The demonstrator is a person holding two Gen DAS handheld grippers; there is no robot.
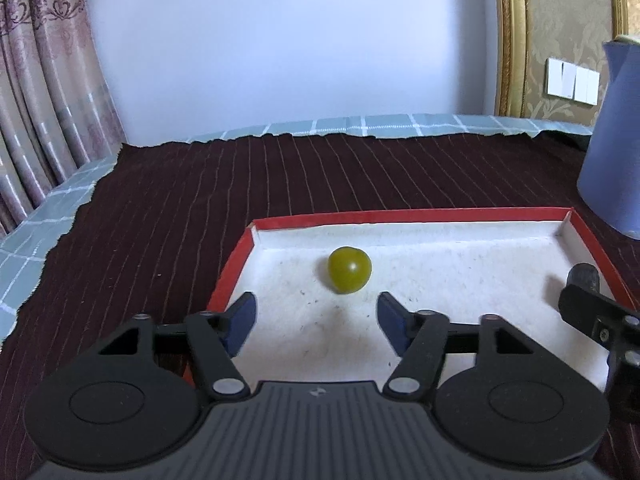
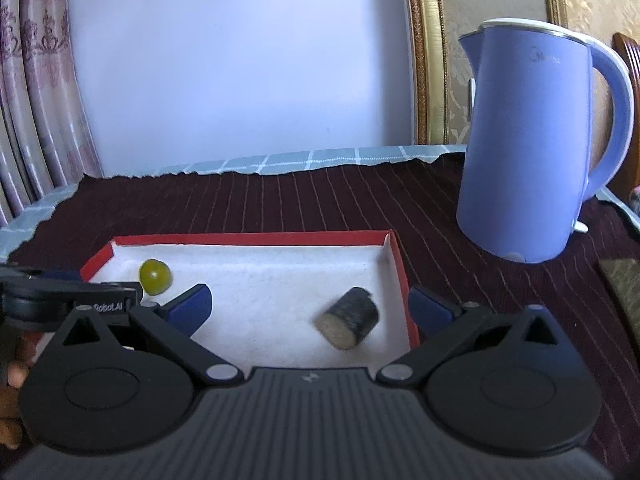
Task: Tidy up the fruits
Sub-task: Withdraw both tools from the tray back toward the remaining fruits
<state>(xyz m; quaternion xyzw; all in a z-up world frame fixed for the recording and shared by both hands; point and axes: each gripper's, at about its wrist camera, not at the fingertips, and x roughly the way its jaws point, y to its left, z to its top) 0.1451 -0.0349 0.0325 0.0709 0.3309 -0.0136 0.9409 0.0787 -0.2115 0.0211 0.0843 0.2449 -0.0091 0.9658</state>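
A small round green fruit (image 1: 350,270) lies loose in a shallow white tray with a red rim (image 1: 400,215). My left gripper (image 1: 317,304) is open just short of the fruit, its blue pads apart and touching nothing. In the right wrist view the green fruit (image 2: 155,277) sits at the tray's (image 2: 248,238) far left, close to the left gripper (image 2: 100,284). A dark stubby cylinder with a pale cut end (image 2: 348,318) lies on its side near the tray's right wall. My right gripper (image 2: 308,296) is open wide around it without contact, its right finger over the rim.
A tall blue electric kettle (image 2: 528,152) stands on the dark striped cloth right of the tray, also showing as the kettle (image 1: 616,140) at the left view's right edge. A person's fingers (image 2: 16,376) hold the left gripper. Wall and curtains lie behind the table.
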